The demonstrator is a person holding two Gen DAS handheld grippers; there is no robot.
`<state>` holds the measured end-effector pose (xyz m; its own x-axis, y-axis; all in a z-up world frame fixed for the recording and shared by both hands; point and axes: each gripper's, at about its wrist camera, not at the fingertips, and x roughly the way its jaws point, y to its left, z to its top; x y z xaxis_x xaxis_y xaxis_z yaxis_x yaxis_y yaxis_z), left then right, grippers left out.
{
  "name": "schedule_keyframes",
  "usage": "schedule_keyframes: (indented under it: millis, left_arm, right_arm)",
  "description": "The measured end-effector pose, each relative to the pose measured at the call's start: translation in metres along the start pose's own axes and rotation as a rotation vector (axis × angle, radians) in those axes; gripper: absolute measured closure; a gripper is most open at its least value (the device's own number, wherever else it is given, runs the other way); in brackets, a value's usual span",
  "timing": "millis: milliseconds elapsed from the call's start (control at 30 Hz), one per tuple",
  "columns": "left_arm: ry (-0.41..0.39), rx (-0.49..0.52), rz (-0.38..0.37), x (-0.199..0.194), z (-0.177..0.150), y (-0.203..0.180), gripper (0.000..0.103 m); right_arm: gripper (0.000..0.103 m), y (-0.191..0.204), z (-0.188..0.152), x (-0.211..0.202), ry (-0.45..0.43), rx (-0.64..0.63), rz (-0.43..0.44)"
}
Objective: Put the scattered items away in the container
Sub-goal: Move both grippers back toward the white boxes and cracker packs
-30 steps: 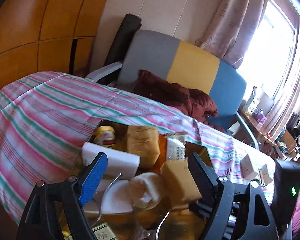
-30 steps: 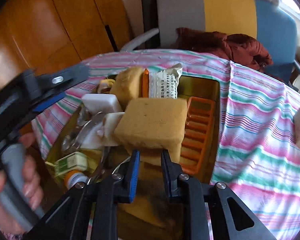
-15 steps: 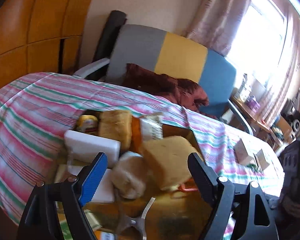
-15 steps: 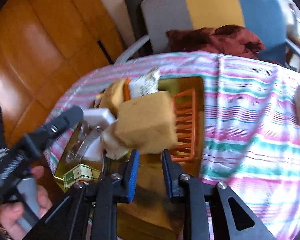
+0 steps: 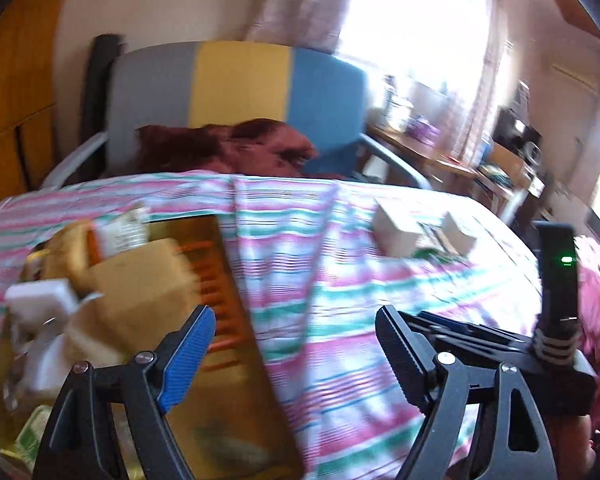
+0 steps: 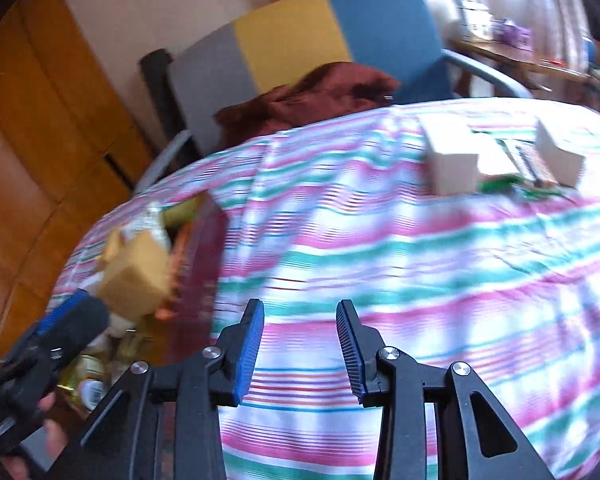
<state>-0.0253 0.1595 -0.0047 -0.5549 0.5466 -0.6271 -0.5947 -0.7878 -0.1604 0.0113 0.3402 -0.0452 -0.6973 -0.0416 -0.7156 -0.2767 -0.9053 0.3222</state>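
With sponges, packet and orange tray already piled in the container (image 5: 236, 364), my right gripper (image 6: 300, 344) jaws opening empty, left gripper (image 5: 292, 356) wide and empty, two white boxes (image 6: 452, 160) remain on the striped cloth (image 6: 380, 260) well right of it.

Translucent amber plastic container (image 5: 236, 364), rectangular, open-topped, on the striped cloth at the left, heaped with a tan rectangular sponge block (image 5: 140, 296) tilted on top of the pile, a second tan sponge (image 5: 66, 256) behind it, a white printed foil packet (image 5: 120, 232) upright at the far end, an orange slatted plastic rack (image 5: 216, 300) against the right wall, and a white foam block (image 5: 40, 300) at the left; further contents too blurred to tell. Two pale cardboard boxes (image 6: 452, 160) (image 6: 558, 156) stand apart to the right on the cloth, flat green-printed packets (image 6: 516, 168) lying between them
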Motion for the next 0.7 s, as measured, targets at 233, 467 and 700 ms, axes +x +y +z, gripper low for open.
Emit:
schedule_keyframes:
  millis: [233, 467, 700]
  left_arm:
    - [0.058, 0.142, -0.033, 0.051, 0.000, -0.065, 0.019]
    - [0.168, 0.088, 0.031, 0.111, -0.009, -0.068, 0.019]
    - [0.152, 0.123, 0.136, 0.146, -0.012, -0.065, 0.019]
  right_arm:
    - [0.064, -0.066, -0.012, -0.008, -0.031, 0.128, -0.123]
    - [0.056, -0.119, -0.017, -0.023, -0.081, 0.201, -0.199]
    - [0.050, -0.145, -0.005, -0.022, -0.090, 0.208, -0.231]
